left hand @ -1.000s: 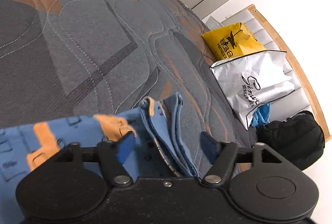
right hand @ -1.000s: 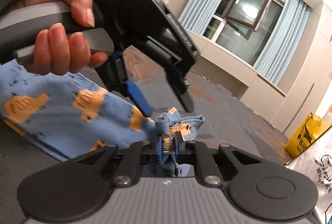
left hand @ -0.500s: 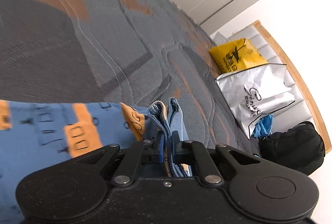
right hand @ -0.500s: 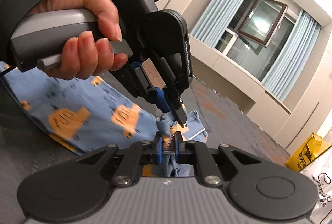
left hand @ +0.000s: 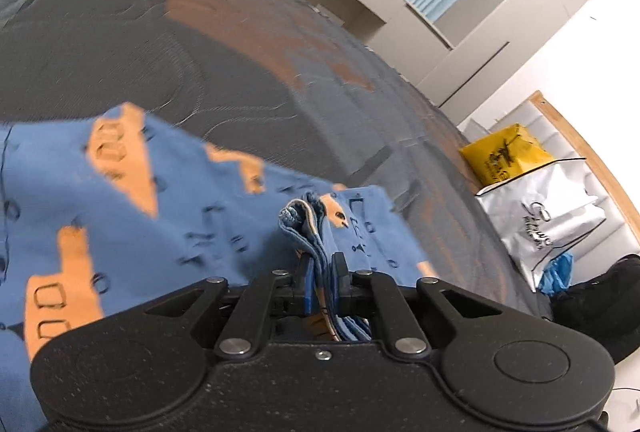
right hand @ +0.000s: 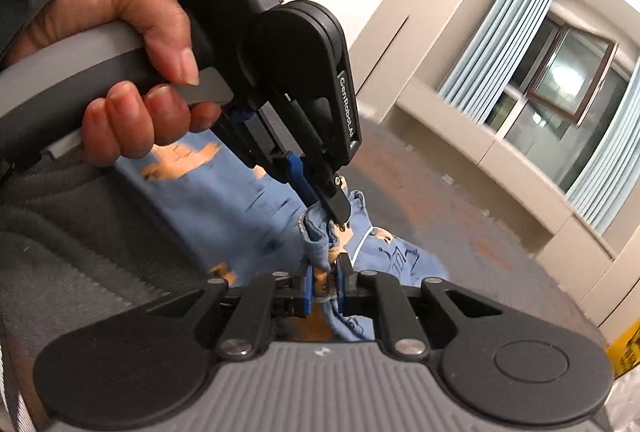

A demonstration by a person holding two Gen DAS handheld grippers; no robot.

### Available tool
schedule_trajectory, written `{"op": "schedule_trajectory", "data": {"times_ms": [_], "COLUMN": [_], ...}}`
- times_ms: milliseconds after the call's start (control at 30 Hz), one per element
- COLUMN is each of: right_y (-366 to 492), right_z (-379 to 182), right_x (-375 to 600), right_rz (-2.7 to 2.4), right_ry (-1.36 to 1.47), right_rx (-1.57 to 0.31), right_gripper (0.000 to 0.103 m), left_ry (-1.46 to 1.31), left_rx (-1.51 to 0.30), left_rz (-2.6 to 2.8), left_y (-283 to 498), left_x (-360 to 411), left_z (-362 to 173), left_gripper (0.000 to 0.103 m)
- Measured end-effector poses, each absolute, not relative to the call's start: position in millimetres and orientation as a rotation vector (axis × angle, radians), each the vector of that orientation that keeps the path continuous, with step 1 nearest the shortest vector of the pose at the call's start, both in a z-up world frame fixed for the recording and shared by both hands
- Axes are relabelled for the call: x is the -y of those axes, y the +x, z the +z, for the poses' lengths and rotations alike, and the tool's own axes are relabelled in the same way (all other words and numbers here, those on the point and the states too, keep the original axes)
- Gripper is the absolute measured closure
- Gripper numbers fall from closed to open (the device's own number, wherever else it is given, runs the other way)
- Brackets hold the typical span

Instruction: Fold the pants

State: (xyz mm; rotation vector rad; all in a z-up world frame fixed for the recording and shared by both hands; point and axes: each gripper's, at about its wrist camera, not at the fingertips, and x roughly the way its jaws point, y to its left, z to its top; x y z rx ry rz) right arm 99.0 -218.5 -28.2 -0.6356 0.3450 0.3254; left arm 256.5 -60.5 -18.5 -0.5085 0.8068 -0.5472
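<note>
Blue pants (left hand: 168,216) with orange prints lie spread over the grey and orange bed (left hand: 168,43). My left gripper (left hand: 322,282) is shut on a bunched, layered edge of the pants (left hand: 304,228), which stands up between its blue pads. In the right wrist view my right gripper (right hand: 325,286) is shut on the same bunched edge of the pants (right hand: 320,244). The left gripper (right hand: 328,205), held by a person's hand (right hand: 132,71), pinches that fabric just beyond and above the right one. Cloth trails away to the left behind both.
A yellow bag (left hand: 504,151), a white bag (left hand: 548,220) and a black bag (left hand: 592,296) sit by the headboard at the right edge of the bed. Beige cabinets (right hand: 460,135) and a curtained window (right hand: 560,71) lie beyond the far edge of the bed.
My left gripper closed on the bunched pants edge, then both grippers carried the fabric across the bed. The pants now drape wider to the left, and the left gripper sits closer to the right.
</note>
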Motion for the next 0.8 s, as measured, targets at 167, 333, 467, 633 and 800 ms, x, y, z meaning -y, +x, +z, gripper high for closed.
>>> {"op": "schedule_trajectory", "data": {"times_ms": [167, 333, 467, 633, 800], "right_y": [108.8, 112.5, 113.7, 112.4, 105.9], "right_z": [-43.8, -52.1, -51.6, -52.8, -51.7], "right_x": [207.5, 200.6, 204.2, 199.2, 196.8], "right_rz": [0.307, 0.279, 0.283, 0.269, 0.264], "right_ry": [-0.603, -0.63, -0.62, -0.653, -0.659], "right_rx": [-0.408, -0.425, -0.435, -0.423, -0.41], "right_gripper": [0.089, 0.088, 0.087, 0.087, 0.087], "left_ry": [-0.52, -0.568, -0.548, -0.546, -0.541], "left_rx": [-0.797, -0.789, -0.772, -0.773, -0.777], "left_rz": [-0.559, -0.562, -0.565, -0.563, -0.557], "left_y": [259.5, 259.6, 258.1, 258.4, 256.7], "left_x": [53.8, 51.5, 54.1, 54.3, 55.9], "left_z": [-37.1, -52.9, -53.6, -55.1, -50.5], "left_gripper": [0.084, 0.084, 0.085, 0.09, 0.095]}}
